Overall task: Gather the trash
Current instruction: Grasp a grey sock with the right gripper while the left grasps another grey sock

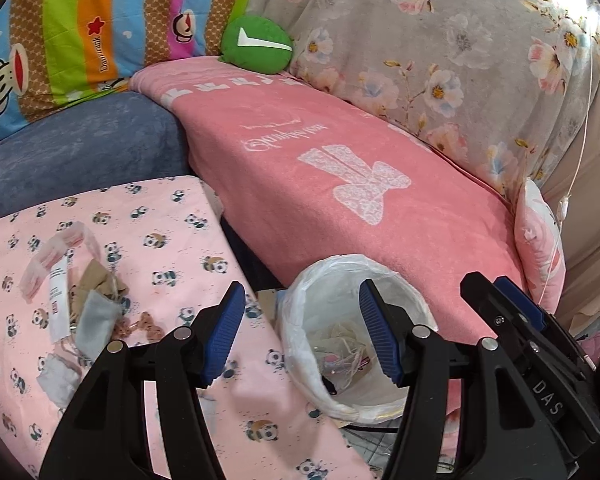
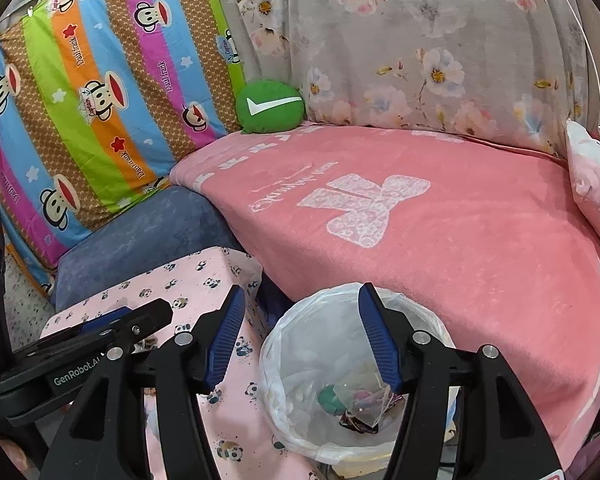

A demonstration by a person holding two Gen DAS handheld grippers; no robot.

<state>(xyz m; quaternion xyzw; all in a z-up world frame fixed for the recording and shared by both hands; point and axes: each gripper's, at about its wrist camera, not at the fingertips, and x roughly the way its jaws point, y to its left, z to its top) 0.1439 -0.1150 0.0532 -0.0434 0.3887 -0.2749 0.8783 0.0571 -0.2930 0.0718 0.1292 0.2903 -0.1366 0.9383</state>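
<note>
A white bin lined with a clear bag (image 1: 352, 280) (image 2: 284, 344) stands between the panda-print table (image 1: 172, 240) (image 2: 204, 280) and the pink sofa seat. Wrappers and scraps lie in its bottom (image 1: 344, 354) (image 2: 360, 402). A pile of trash (image 1: 80, 300), with paper, a white label, grey and brown scraps, lies on the table at the left. My left gripper (image 1: 302, 336) is open and empty, over the table edge and bin rim. My right gripper (image 2: 302, 336) is open and empty above the bin. The right gripper also shows in the left wrist view (image 1: 512, 312), and the left one in the right wrist view (image 2: 112, 324).
A pink blanket (image 1: 340, 152) (image 2: 440, 220) covers the sofa seat behind the bin. A green round cushion (image 1: 256, 42) (image 2: 270, 106), a striped monkey-print pillow (image 1: 80, 20) (image 2: 100, 100), a blue cushion (image 1: 80, 148) and floral fabric (image 1: 460, 40) stand behind.
</note>
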